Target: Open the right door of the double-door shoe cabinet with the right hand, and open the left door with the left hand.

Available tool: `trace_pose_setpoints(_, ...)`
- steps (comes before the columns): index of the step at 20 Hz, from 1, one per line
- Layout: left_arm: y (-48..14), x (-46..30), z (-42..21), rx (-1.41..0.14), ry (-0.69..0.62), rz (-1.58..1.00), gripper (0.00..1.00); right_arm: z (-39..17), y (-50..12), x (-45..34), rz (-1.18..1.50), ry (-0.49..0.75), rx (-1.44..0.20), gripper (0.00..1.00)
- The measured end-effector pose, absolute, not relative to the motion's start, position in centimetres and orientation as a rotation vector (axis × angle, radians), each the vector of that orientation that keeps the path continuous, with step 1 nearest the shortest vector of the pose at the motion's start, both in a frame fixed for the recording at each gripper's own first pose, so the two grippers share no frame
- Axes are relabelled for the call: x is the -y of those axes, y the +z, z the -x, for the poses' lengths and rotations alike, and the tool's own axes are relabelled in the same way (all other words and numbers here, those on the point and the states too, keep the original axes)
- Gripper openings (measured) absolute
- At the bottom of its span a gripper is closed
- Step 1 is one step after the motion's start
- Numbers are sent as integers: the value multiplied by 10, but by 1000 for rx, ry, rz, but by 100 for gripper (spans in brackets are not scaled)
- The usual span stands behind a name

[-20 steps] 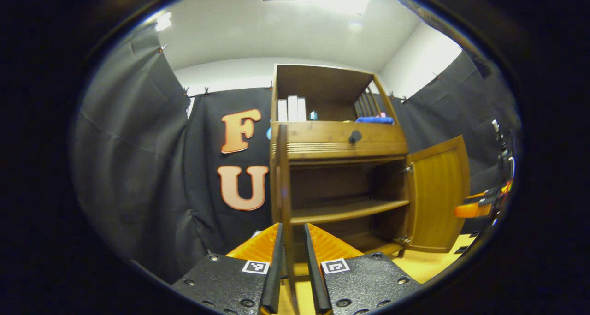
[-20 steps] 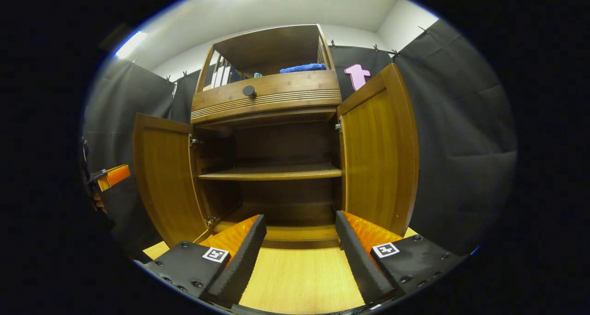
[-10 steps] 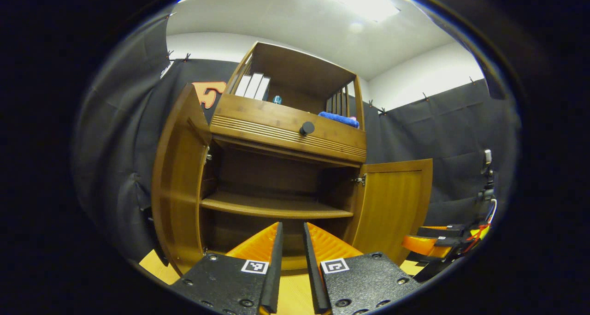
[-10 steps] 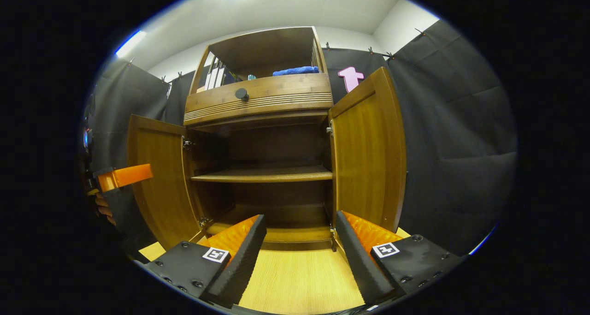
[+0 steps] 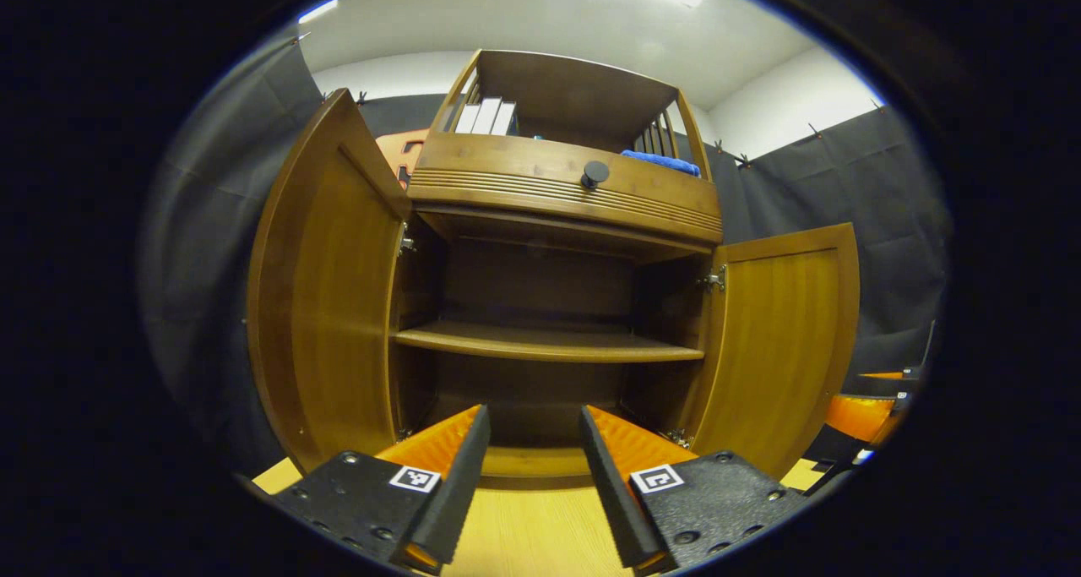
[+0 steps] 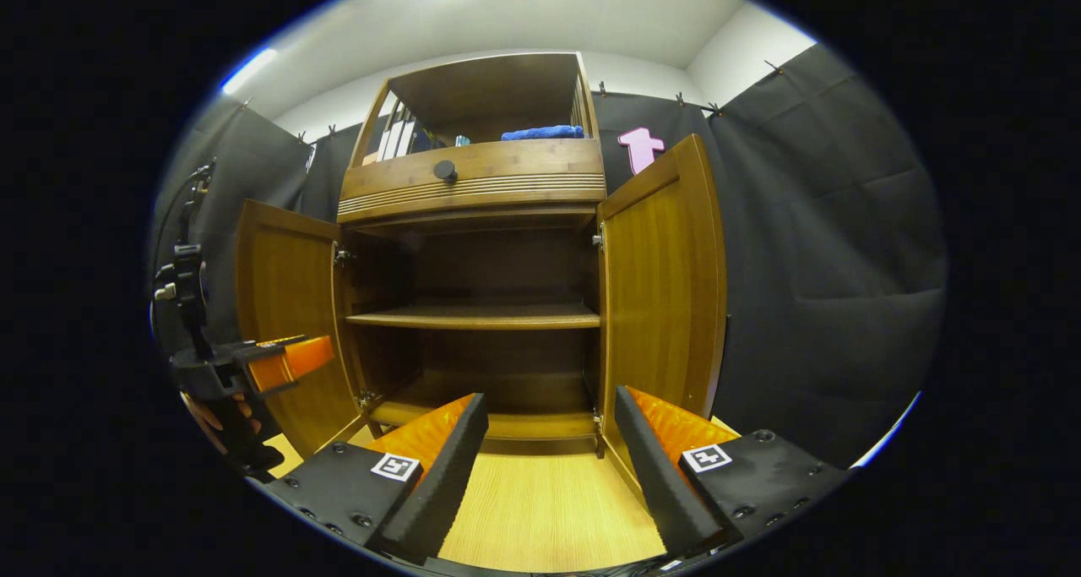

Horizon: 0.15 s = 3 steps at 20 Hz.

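Observation:
The wooden shoe cabinet (image 5: 557,197) stands in front of me with both doors swung out. In the left gripper view its left door (image 5: 325,281) stands wide beside the frame and its right door (image 5: 781,340) hangs out to the right. My left gripper (image 5: 530,467) is open and empty, low in front of the cabinet's bottom edge, touching nothing. In the right gripper view the left door (image 6: 283,323) and right door (image 6: 663,290) flank the bare inner shelf (image 6: 473,317). My right gripper (image 6: 549,467) is open, holding nothing. The left gripper (image 6: 270,366) shows beside the left door, held by a hand.
Above the doors is a drawer with a round dark knob (image 5: 595,172). The top shelf holds white books (image 5: 486,118) and a blue cloth (image 5: 663,160). Light wooden floor (image 6: 549,509) runs up to the cabinet. Black cloth walls close in both sides.
My left gripper let go of the left door's edge, drew back, turned to face the cabinet and opened. The left door now stands wider. My right gripper barely shifted.

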State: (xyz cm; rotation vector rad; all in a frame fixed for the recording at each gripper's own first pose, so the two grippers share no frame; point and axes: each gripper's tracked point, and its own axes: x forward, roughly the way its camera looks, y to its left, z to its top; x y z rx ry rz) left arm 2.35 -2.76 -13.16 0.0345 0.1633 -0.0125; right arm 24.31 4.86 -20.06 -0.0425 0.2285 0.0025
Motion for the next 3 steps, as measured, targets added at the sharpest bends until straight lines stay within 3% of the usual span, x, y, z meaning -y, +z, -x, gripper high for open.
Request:
trace_pose_setpoints(2,-137,35,-21,-173,-44,9,87,-241,-202,-50,37,7,-234,98)
trace_pose_setpoints(3,-138,34,-21,-175,-44,34,89,-241,-202,-51,34,9,-233,98)
